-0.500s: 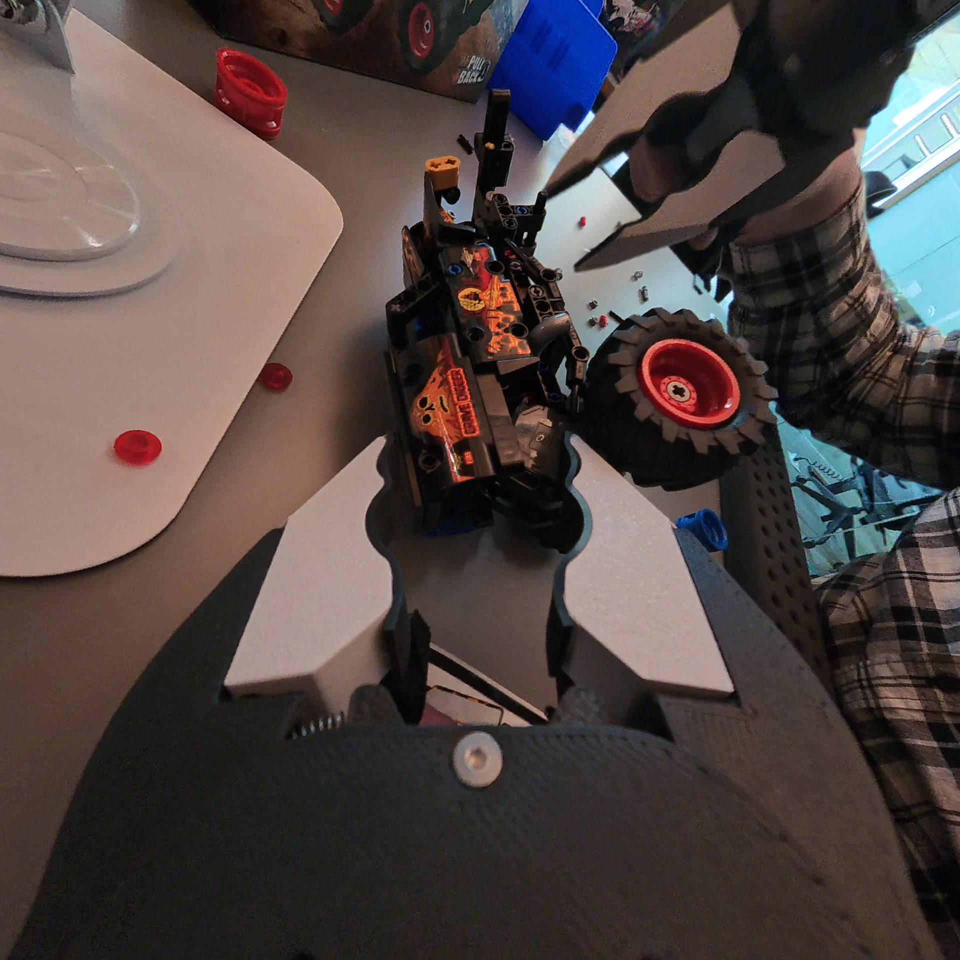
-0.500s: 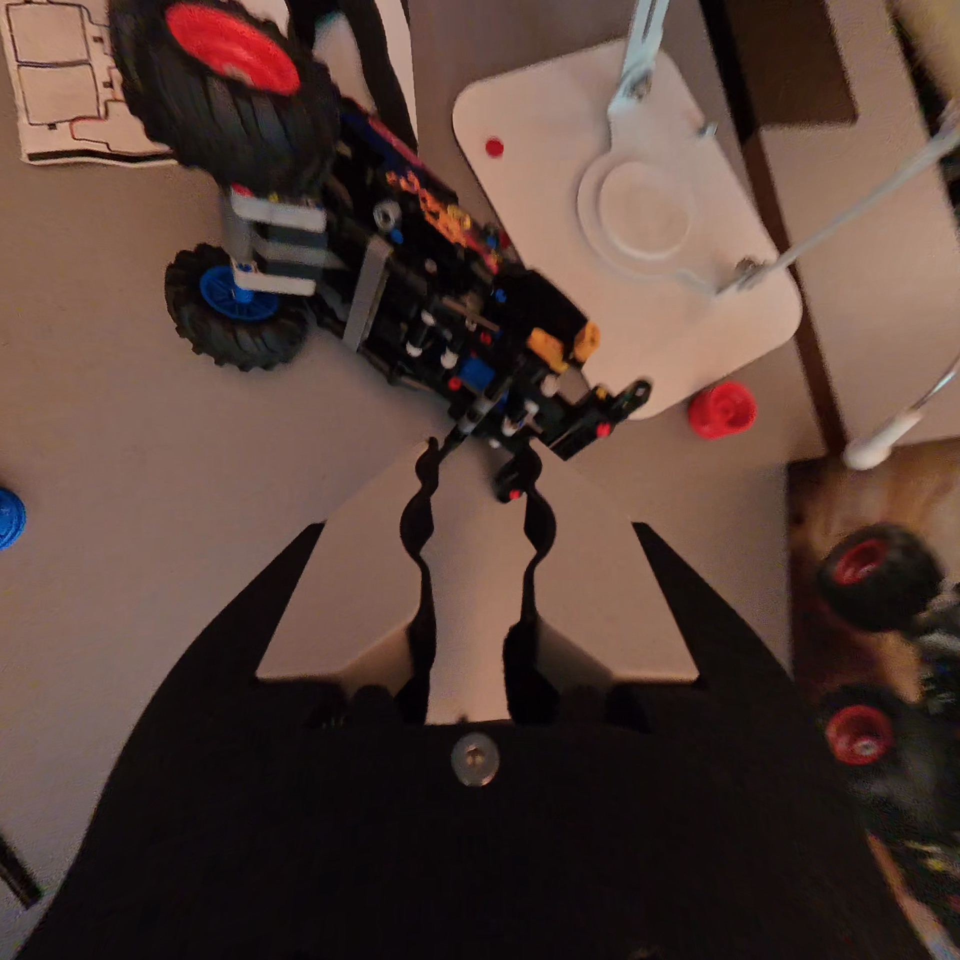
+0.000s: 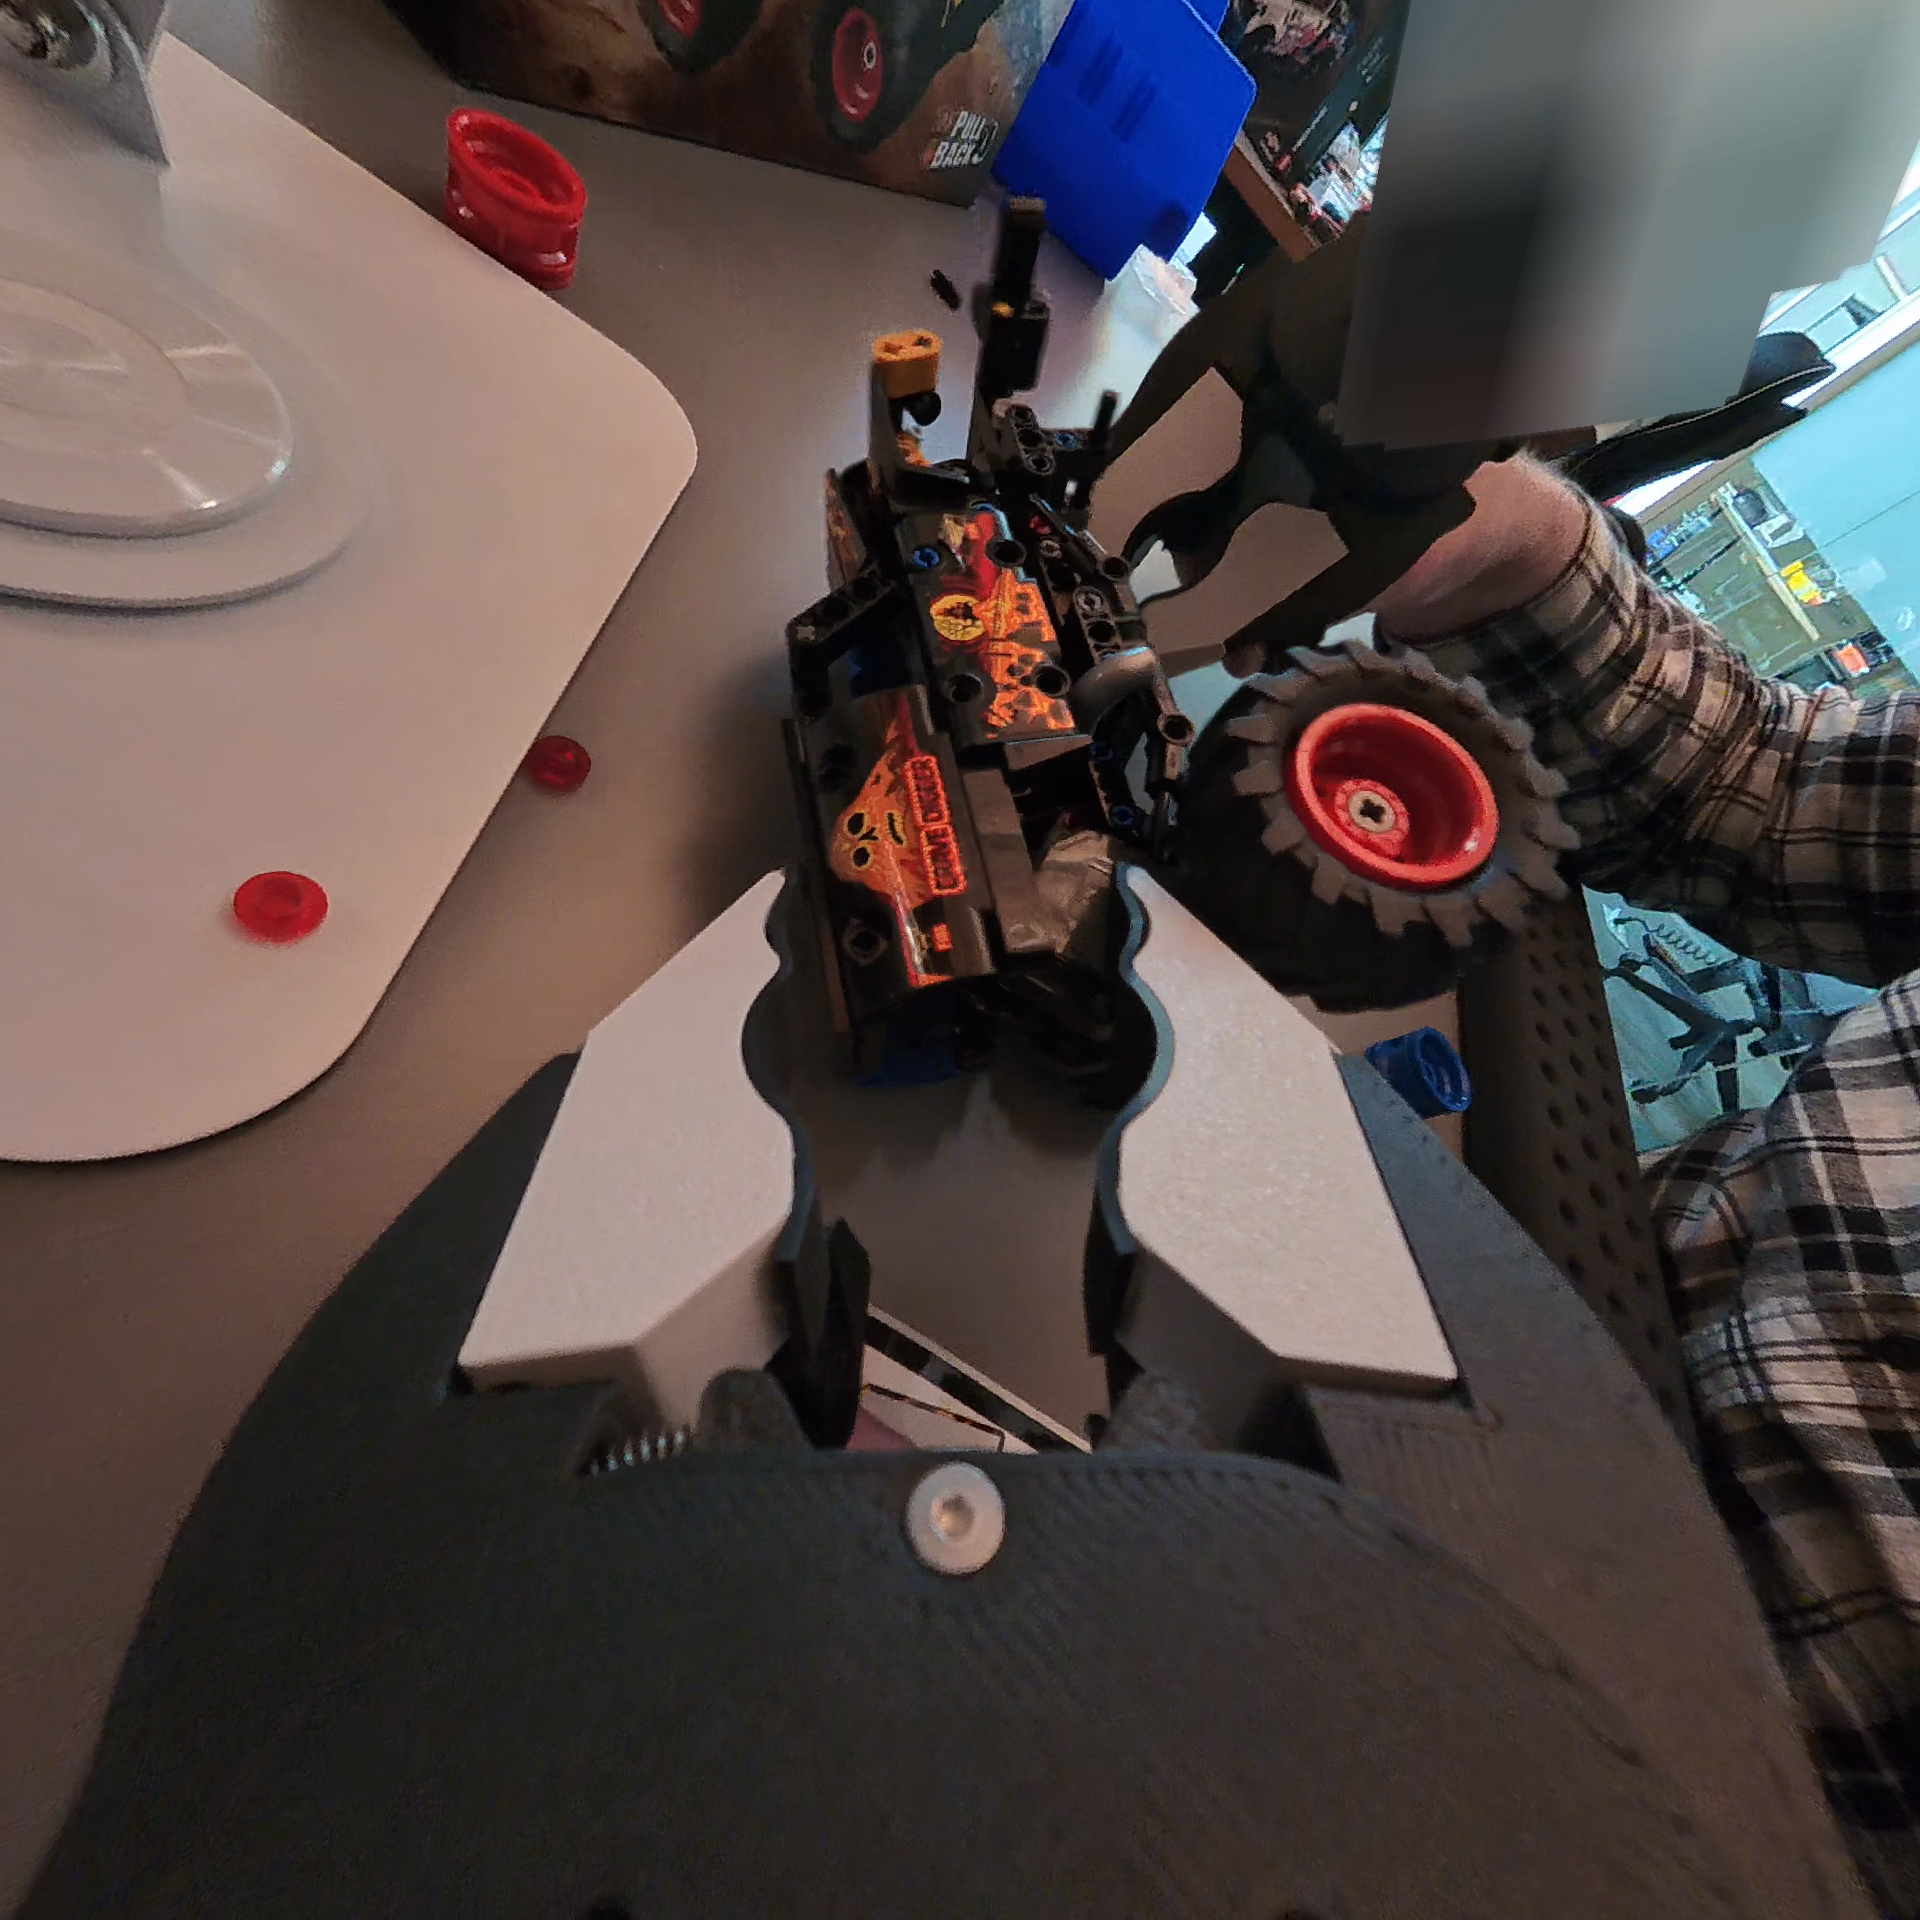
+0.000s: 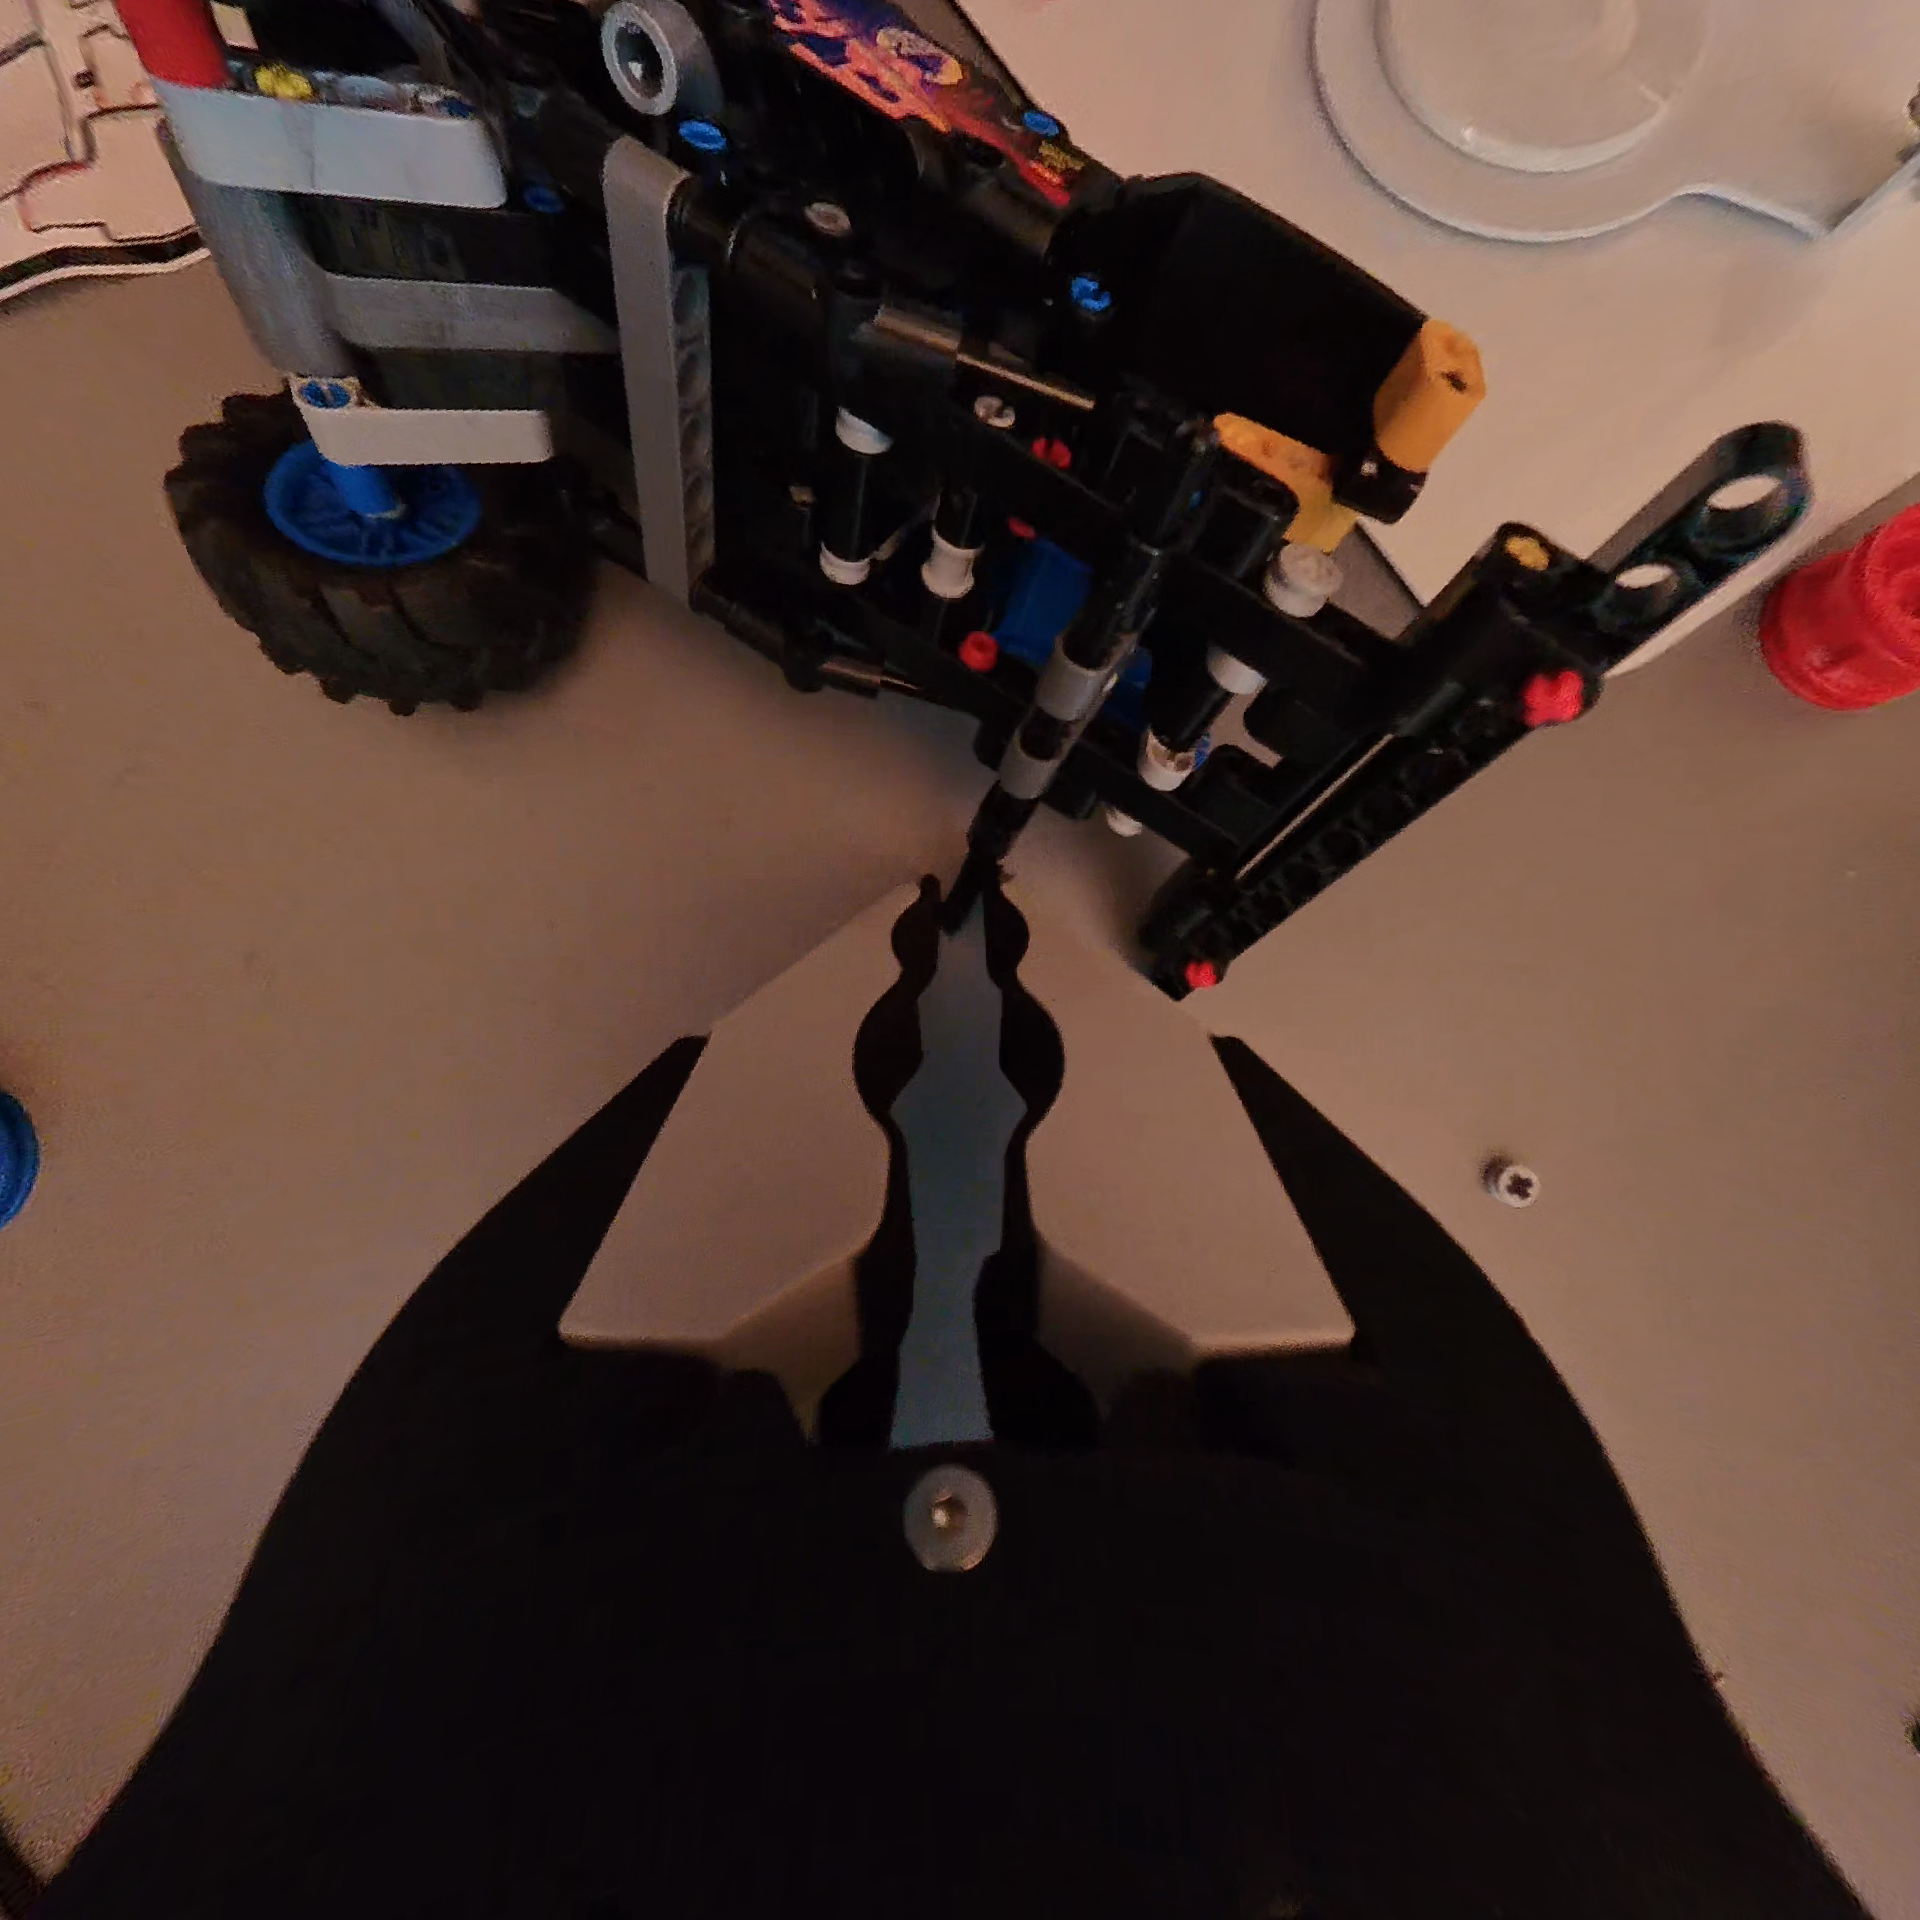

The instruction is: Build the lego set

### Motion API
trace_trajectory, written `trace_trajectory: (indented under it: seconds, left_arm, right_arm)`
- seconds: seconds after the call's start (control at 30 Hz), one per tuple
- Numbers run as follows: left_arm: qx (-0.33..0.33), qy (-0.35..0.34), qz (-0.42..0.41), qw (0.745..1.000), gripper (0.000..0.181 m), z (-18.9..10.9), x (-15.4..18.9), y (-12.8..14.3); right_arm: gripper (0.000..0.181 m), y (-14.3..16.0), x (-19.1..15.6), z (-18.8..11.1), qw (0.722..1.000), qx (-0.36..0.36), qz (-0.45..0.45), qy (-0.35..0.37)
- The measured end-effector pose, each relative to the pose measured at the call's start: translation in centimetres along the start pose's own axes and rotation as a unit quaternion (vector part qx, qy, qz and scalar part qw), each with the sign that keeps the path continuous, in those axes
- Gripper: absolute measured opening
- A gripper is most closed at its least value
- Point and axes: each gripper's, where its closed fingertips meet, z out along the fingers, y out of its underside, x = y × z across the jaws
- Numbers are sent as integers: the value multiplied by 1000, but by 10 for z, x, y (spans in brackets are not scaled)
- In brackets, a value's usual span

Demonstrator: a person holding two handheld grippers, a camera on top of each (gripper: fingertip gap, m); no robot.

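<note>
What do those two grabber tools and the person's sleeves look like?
Each gripper, left and right, has a broad black textured body, a silver screw and pale wedge-shaped jaws with wavy black inner edges. The sleeve is black-and-white plaid.

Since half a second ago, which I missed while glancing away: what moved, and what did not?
The right gripper came in close to the truck model and narrowed its jaws; its tips now pinch the end of a thin black axle sticking out of the chassis. The left gripper stays clamped on the model's near end. The model, the mounted red-hubbed wheel and the loose red rim have not shifted.
</note>
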Motion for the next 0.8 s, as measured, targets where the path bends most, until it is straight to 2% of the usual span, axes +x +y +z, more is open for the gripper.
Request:
trace_trajectory:
  seconds: [0.2, 0.37, 0.6, 0.7, 0.8]
  left_arm:
    - [-9, 1, -20, 1000, 46, 0, 2, 3]
    - [-25, 28, -42, 998, 44, 5, 16, 9]
    - [-100, 99, -19, 990, 50, 39, 67, 35]
    - [-121, 104, -2, 987, 54, 51, 78, 40]
    - [-127, 87, 17, 988, 59, 53, 75, 43]
  right_arm:
    - [4, -3, -4, -7, 1000, 15, 13, -13]
    - [2, -7, -15, -30, 999, 25, 13, -31]
    - [1, -9, -12, -74, 999, 47, 13, -12]
    - [1, -10, -11, -81, 999, 42, 6, -7]
    - [1, -16, -14, -79, 999, 36, -5, -13]
